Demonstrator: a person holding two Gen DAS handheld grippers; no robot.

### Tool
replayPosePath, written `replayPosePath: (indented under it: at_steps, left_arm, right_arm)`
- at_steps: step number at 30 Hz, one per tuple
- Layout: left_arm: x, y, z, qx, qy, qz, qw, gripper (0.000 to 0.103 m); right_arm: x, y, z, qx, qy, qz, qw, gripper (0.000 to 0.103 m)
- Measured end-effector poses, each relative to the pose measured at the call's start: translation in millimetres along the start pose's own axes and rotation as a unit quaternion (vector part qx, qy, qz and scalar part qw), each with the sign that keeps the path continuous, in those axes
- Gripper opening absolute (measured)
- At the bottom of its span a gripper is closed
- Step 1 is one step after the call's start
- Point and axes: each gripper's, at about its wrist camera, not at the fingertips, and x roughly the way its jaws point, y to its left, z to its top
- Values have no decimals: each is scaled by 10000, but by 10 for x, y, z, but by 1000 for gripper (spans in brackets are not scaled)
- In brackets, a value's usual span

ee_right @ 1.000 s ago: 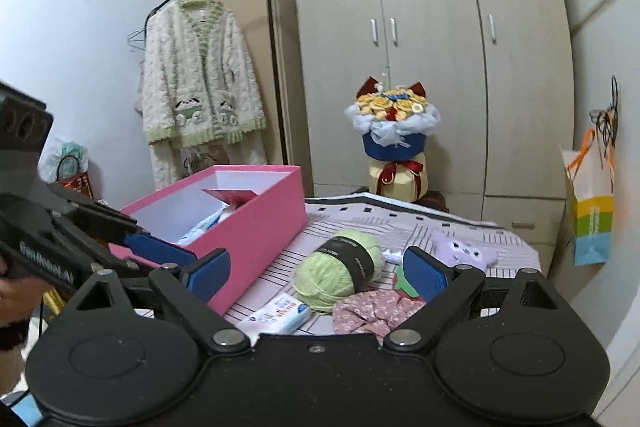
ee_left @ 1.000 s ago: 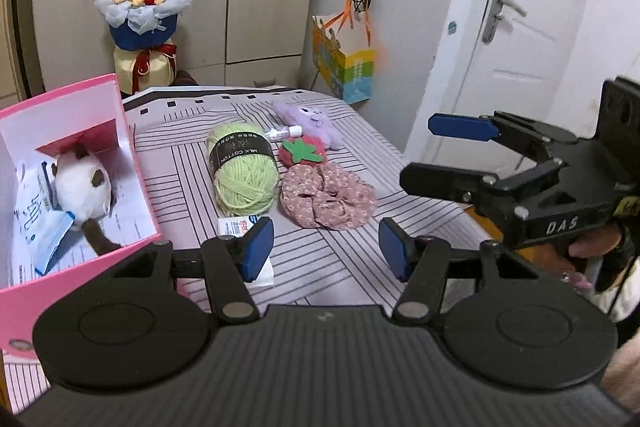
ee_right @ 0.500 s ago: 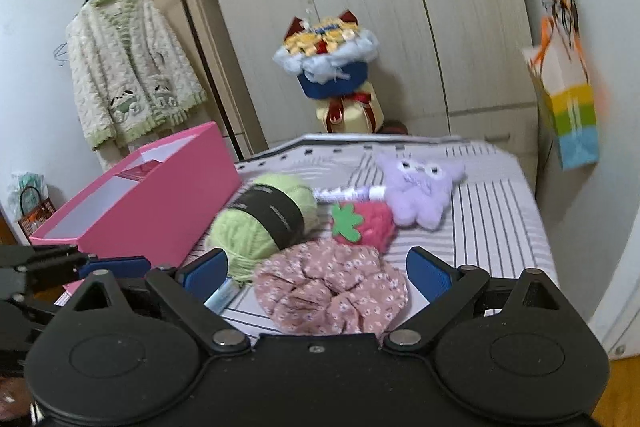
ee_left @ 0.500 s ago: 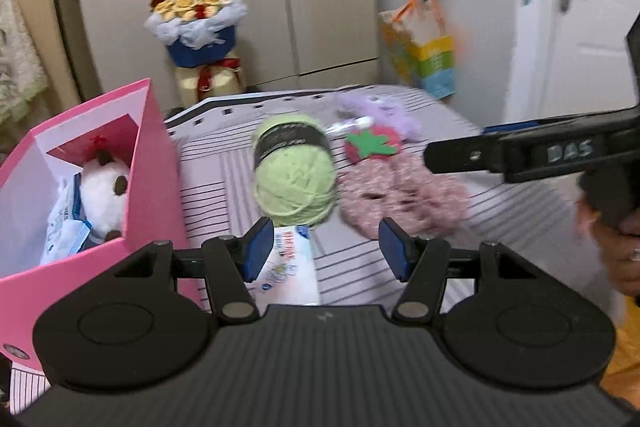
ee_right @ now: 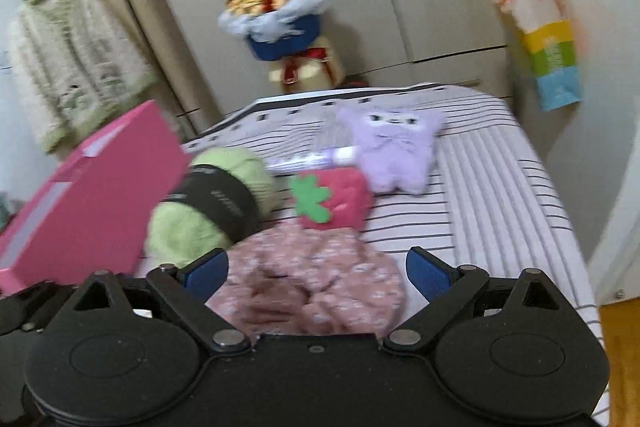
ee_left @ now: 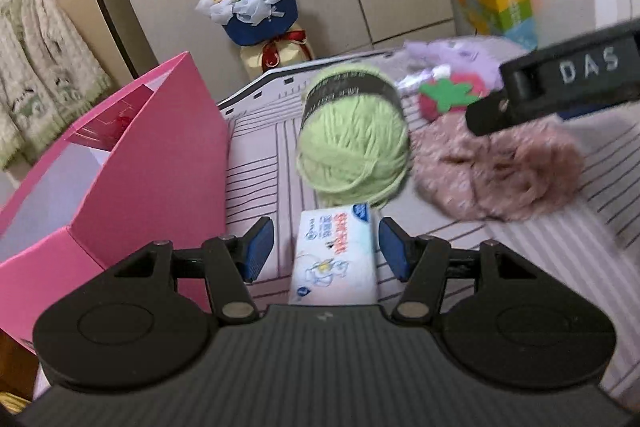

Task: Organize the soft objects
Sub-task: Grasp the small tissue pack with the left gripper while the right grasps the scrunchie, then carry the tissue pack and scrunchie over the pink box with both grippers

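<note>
On the striped bed cover lie a green yarn ball (ee_left: pixel 354 143) with a black band, a pink floral scrunchie (ee_right: pixel 312 287), a red strawberry plush (ee_right: pixel 332 201), a purple plush (ee_right: pixel 394 151) and a tissue pack (ee_left: pixel 336 259). My left gripper (ee_left: pixel 326 247) is open, its blue pads either side of the tissue pack without touching it. My right gripper (ee_right: pixel 316 273) is open just above the scrunchie, which sits between its fingers. In the left wrist view the right gripper's black finger (ee_left: pixel 560 83) crosses over the scrunchie (ee_left: pixel 496 171).
An open pink box (ee_left: pixel 152 163) stands left of the yarn on the bed cover (ee_right: pixel 480 195). A purple tube (ee_right: pixel 312 159) lies by the purple plush. Behind the bed are a bouquet (ee_left: pixel 256 7), wardrobe doors, a hanging cardigan (ee_right: pixel 76 59) and a colourful paper bag (ee_right: pixel 552 67).
Both grippers have sunk and tilted down toward the bed. The left one has come over the tissue pack, the right one over the scrunchie. Neither jaw opening has changed.
</note>
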Motion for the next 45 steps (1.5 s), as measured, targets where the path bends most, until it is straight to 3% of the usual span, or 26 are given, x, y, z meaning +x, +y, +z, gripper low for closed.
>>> replayPosePath:
  at_steps: [4, 8, 10, 13, 15, 20, 23, 31, 36, 39, 41, 42, 44, 45]
  left_arm:
    - [12, 37, -21, -139, 28, -82, 9999, 57]
    - [1, 58, -44, -176, -37, -245, 9995, 57]
    - [3, 80, -67, -299, -71, -409, 9987, 52]
    - [7, 110, -89, -445, -109, -611, 9971, 41]
    - [8, 114, -91, -467, -110, -655, 9967, 40]
    - [12, 118, -94, -531, -142, -683, 9962, 39]
    - [14, 119, -92, -528, -150, -679, 9962, 39]
    - [46, 207, -83, -900, 58, -777, 9929, 41]
    - [56, 219, -113, -1069, 8, -833, 9908, 39]
    - [52, 211, -126, -1027, -48, -841, 9911, 39]
    - [54, 227, -132, -1059, -71, -882, 9904, 39]
    - [56, 236, -135, -1096, -73, -910, 9898, 39]
    - [56, 253, -142, -1157, -80, -948, 9887, 39]
    - [58, 260, -145, -1182, -89, -969, 9882, 39]
  right_arm:
    - [42, -38, -29, -38, 130, 409, 9991, 97]
    - [112, 40, -74, -379, 230, 373, 9983, 97]
    - [142, 74, -117, -488, 252, 240, 9982, 95]
    - [115, 141, -148, -738, 197, 83, 9970, 82]
    - [102, 162, -172, -869, 209, 108, 9959, 72]
    - [16, 210, -247, -1059, 119, 67, 9943, 31]
    - [-77, 194, -293, -978, 50, 120, 9951, 22]
    - [-257, 228, -413, -1120, -54, -319, 9932, 22]
    - [-392, 159, -496, -1031, -93, -341, 9940, 25]
    - [-422, 134, -513, -973, -177, -372, 9944, 46]
    - [-403, 126, -506, -889, -221, -330, 9953, 66]
    - [-385, 126, -507, -836, -216, -296, 9958, 70]
    - [-311, 155, -511, -797, -70, -215, 9966, 89]
    - [-291, 187, -529, -826, -80, -209, 9963, 91]
